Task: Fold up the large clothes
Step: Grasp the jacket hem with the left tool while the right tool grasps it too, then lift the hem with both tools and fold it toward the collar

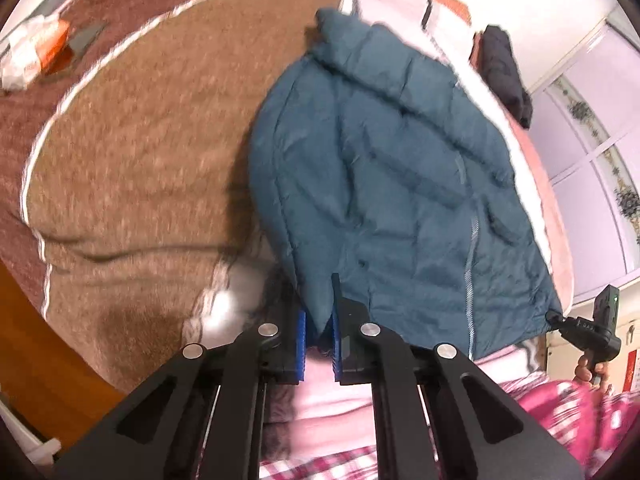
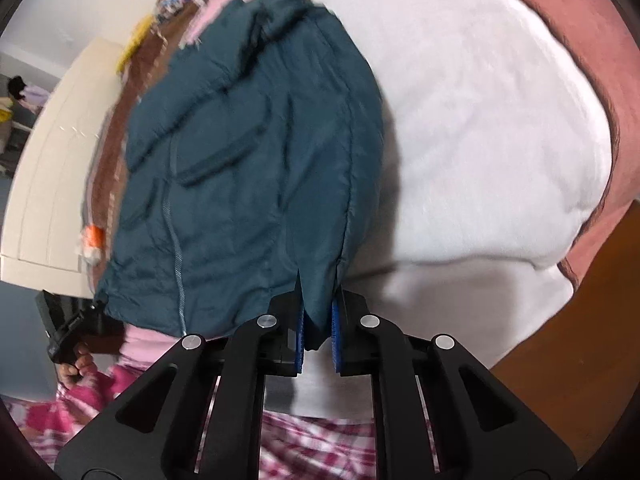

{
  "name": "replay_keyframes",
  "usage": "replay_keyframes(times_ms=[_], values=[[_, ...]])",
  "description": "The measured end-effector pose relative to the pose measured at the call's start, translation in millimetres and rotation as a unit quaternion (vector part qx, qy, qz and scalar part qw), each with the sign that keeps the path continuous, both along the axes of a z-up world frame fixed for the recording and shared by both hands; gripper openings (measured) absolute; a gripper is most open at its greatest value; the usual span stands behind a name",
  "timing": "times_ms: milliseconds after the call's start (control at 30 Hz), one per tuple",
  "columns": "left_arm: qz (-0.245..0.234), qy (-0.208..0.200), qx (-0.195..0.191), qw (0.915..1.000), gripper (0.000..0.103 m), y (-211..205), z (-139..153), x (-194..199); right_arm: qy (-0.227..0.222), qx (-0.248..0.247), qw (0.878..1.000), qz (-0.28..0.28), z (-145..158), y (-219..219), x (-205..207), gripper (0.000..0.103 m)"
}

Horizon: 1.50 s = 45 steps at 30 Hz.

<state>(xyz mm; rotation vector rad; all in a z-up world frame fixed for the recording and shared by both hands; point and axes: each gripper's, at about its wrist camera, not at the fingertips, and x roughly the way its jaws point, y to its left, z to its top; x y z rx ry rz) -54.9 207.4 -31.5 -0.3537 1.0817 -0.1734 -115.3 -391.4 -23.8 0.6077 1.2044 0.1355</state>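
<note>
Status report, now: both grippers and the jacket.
Left hand-held gripper and right hand-held gripper each shut on teal jacket hem corners. Jacket held up over bed. Nothing obstructing.

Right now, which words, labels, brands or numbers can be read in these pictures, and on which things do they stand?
None can be read.
Teal jacket: no label or brand shows.
Orange-and-white packet on the brown blanket: any print is too blurred to read.
</note>
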Motion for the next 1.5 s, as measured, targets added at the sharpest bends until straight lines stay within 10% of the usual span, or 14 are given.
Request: replay_keyframes(times_ms=[700,1167,1500], values=[[-0.025,-0.174,0.045,0.9833,0.009,-29,154,125,-0.156,-0.033,0.987,-0.006,141,-31,132,0.011],[0.008,-0.201,0.064,0.9774,0.009,-38,188,262,-0.195,-0.064,0.978,-0.028,182,-50,298,0.011],[0.036,-0.175,0.092,0.9795,0.009,-51,164,395,-0.168,-0.088,0.980,-0.062,143,-62,442,0.010]])
